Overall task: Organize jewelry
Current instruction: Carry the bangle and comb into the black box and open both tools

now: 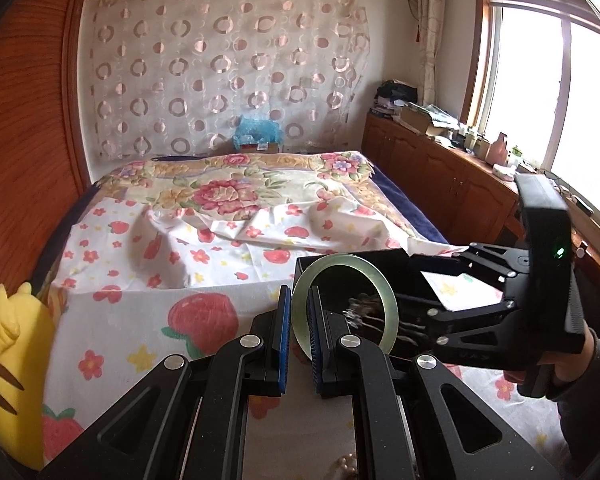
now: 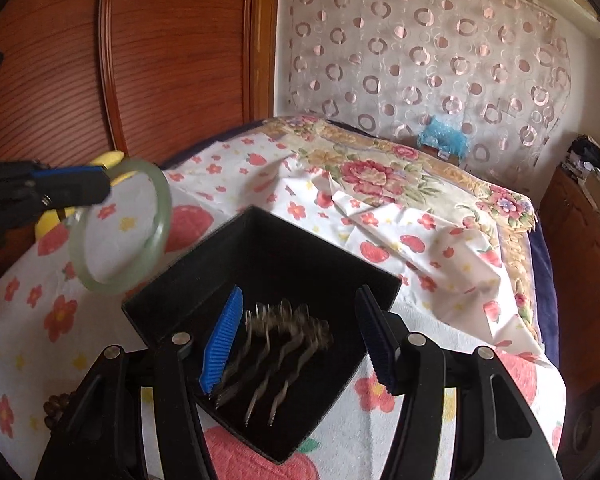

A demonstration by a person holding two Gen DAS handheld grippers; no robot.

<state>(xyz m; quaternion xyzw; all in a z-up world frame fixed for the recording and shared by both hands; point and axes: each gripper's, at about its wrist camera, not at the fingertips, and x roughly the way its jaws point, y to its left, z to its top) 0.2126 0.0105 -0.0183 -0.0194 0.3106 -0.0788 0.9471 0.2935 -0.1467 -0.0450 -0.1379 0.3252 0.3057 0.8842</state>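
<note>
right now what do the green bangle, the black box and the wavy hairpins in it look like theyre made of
Green bangle: pale, translucent and glossy with light passing through, so jade-like stone or glass; I cannot tell which.
Black box: matte, faintly fuzzy walls with no shine, likely flocked or fabric-covered card.
Wavy hairpins: thin, dull grey-brown wire prongs, probably metal, though motion blur hides the finish.

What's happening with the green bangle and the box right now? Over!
Left tongs shut on green bangle, held up beside black box. Right tongs open over box. Hair combs already inside. Nothing blocking.

Hairpins in box
</note>
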